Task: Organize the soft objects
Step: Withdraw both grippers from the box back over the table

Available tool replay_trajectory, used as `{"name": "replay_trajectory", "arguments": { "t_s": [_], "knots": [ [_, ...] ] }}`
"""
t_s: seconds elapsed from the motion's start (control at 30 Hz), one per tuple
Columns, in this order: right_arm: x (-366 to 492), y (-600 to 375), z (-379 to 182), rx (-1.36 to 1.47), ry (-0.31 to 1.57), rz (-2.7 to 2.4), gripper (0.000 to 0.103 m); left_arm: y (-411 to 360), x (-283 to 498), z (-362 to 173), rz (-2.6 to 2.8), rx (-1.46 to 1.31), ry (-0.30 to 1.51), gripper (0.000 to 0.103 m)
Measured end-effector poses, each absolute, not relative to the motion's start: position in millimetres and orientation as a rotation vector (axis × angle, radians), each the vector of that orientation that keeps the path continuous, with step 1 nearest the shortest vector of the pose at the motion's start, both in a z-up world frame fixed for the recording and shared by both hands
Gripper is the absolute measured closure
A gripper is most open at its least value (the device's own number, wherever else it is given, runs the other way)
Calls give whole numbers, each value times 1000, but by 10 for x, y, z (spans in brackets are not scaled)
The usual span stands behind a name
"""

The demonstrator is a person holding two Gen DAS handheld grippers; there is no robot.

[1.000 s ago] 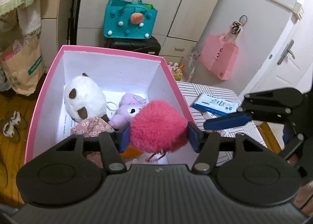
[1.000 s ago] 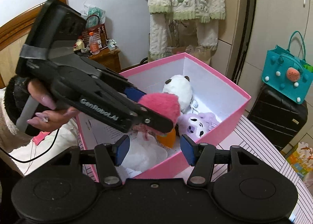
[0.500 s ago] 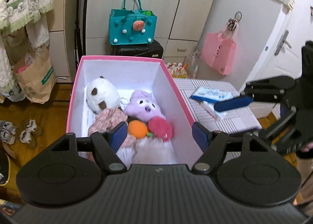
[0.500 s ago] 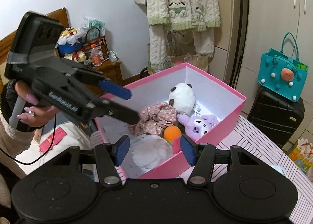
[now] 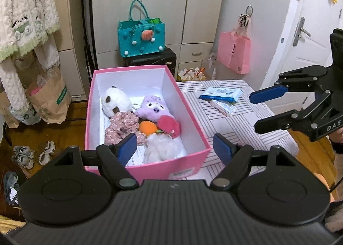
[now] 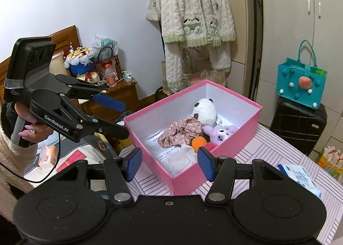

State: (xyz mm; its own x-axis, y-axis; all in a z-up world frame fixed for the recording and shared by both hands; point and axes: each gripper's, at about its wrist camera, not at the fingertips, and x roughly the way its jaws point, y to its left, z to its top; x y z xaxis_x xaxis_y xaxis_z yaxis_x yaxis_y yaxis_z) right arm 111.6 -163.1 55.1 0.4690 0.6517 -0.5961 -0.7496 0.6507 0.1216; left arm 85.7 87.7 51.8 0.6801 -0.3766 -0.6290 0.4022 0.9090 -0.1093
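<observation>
Looking along left wrist view:
left gripper (image 5: 175,146): released, jaws wide, nothing between, hovering above near end of pink box (image 5: 194,124)
box contents: panda plush (image 5: 115,103), purple plush (image 5: 152,110), floral cloth (image 5: 122,126), orange ball (image 5: 147,127), pink pompom (image 5: 169,126), white fluffy piece (image 5: 164,148)
right gripper (image 5: 260,109): released, above striped bench (image 5: 233,125), well right of box
tissue packs (image 5: 220,96): on bench

Right wrist view:
right gripper (image 6: 169,164): released, empty, near box corner
left gripper (image 6: 121,117): released, left of pink box (image 6: 240,135)
toys: inside box, pompom mostly hidden
</observation>
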Motion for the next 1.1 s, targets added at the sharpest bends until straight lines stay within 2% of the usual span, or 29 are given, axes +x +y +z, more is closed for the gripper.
{"name": "replay_trajectory", "arguments": {
  "t_s": [0.6, 0.83, 1.1],
  "knots": [
    [538, -2569, 403, -136, 622, 696, 38, -14, 629, 479, -547, 56, 672, 21],
    [598, -2849, 299, -174, 577, 558, 35, -390, 770, 445, -541, 78, 615, 15],
    [948, -3188, 132, -131, 545, 474, 29, -780, 1092, 276, -524, 49, 514, 14]
  ]
}}
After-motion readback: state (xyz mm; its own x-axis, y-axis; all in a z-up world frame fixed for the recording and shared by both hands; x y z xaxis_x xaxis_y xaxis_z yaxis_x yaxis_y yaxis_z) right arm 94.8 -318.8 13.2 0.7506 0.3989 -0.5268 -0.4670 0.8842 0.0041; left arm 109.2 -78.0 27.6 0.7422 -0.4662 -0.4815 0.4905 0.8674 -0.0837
